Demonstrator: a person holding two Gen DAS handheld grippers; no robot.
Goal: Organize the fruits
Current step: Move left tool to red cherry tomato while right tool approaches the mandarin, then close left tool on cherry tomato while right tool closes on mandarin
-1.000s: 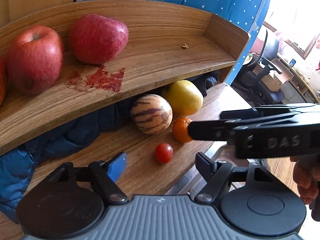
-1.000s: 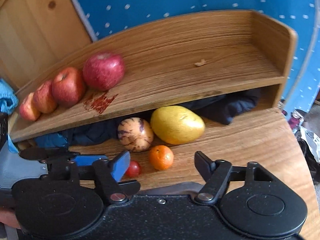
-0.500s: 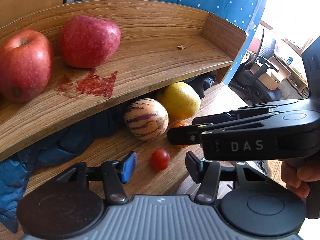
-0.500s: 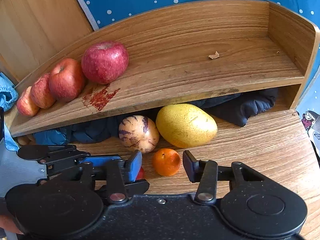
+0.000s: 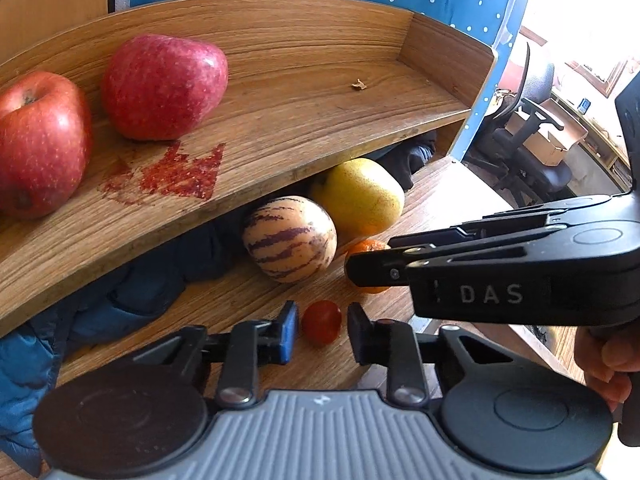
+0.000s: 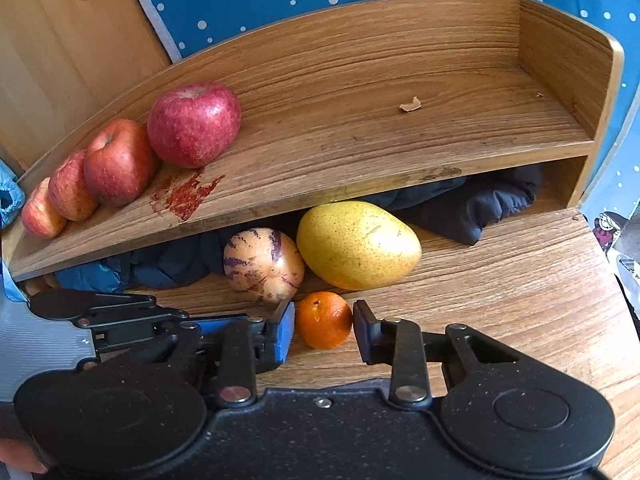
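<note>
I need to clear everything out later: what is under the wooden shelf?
Dark blue fabric fills the gap under the wooden shelf, with a yellow pear and a striped melon partly tucked in. Anything behind the fabric is hidden.

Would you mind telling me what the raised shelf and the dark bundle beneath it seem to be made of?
The shelf looks like wood or wood-grain laminate, with a smooth satin finish and streaky brown grain. The bundle appears to be dark navy quilted fabric, soft, creased and slightly shiny, perhaps a padded jacket.
</note>
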